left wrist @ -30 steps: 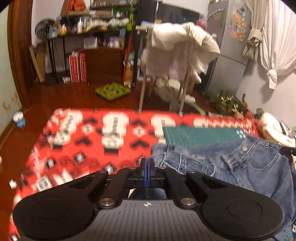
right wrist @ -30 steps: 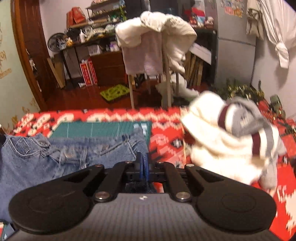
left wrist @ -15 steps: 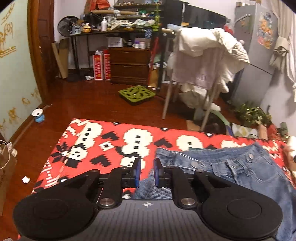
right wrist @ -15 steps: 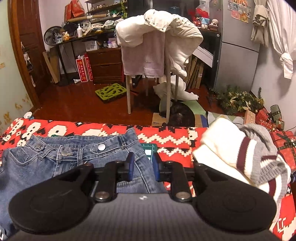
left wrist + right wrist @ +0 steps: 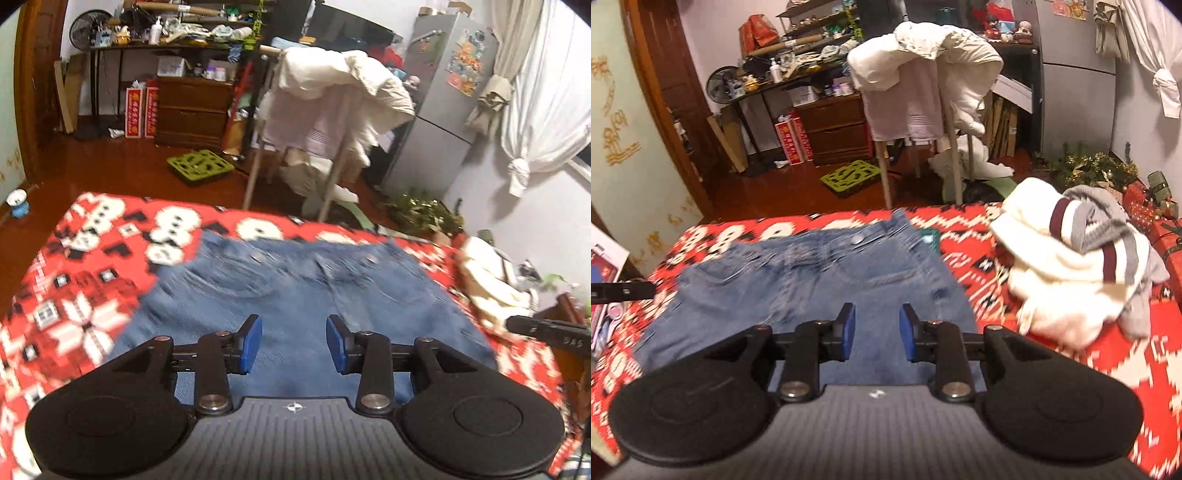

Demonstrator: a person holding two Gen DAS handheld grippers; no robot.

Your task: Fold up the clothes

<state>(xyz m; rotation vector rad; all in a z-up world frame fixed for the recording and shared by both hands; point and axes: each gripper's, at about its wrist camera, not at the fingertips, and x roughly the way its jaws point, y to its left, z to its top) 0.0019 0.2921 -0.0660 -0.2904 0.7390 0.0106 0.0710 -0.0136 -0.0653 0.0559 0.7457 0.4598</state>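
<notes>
Blue jeans [image 5: 295, 288] lie spread flat on the red patterned blanket [image 5: 74, 295], waistband at the far side. My left gripper [image 5: 294, 343] hangs open above the near part of the denim, holding nothing. In the right wrist view the same jeans [image 5: 812, 280] lie ahead, with my right gripper [image 5: 877, 334] open over their near edge and nothing between its blue pads. A cream, grey and maroon striped sweater [image 5: 1078, 266] is heaped to the right of the jeans.
A rack draped with white laundry [image 5: 332, 96] stands just beyond the bed's far edge. A green mat [image 5: 199, 166] lies on the wooden floor. The other gripper's black tip [image 5: 546, 328] shows at the right. A grey fridge [image 5: 443, 103] stands at the back right.
Both grippers went from shut on the jeans' waistband to open, letting it go, and have pulled back towards me. The jeans now lie flat on the blanket.
</notes>
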